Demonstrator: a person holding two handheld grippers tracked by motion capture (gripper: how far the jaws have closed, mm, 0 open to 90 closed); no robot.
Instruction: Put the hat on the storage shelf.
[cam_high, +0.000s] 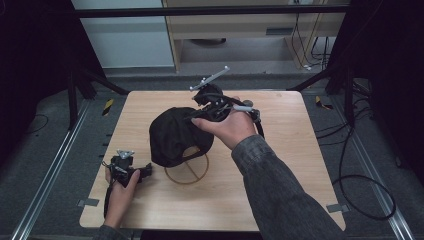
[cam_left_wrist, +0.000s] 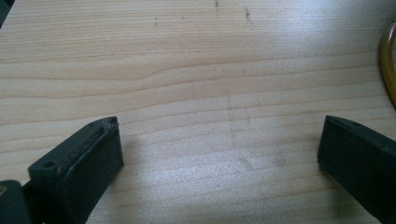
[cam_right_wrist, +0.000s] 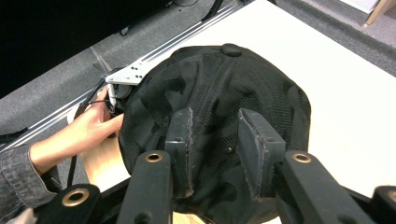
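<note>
Right claw (cam_right_wrist: 215, 154): jaws parted a little, black mesh cap (cam_right_wrist: 219, 107) lying between and beyond them. From the right gripper view it cannot be told whether the pads press on the fabric. In the high view this claw (cam_high: 200, 116) sits at the rear edge of the cap, held in the person's right hand (cam_high: 227, 127), grey three-cornered plate on top, cable trailing toward the right.

Left claw (cam_left_wrist: 219, 149): jaws spread wide, nothing between them, bare wood grain underneath. In the high view it (cam_high: 145, 171) lies low on the near left part of the tabletop (cam_high: 280, 165), held in the left hand (cam_high: 120, 187), pointing right toward the ring.

Cap (cam_high: 175, 135): black, crown button on top, rumpled, positioned near the middle of the tabletop. Its near edge overlaps the ring.

Ring (cam_high: 192, 172): thin wooden hoop with a crossbar, flat on the tabletop, just in front of the cap; a curved yellowish edge (cam_left_wrist: 387, 65) appears at the right margin of the left gripper view.

Tabletop: light wood, square, faint scuffs.
</note>
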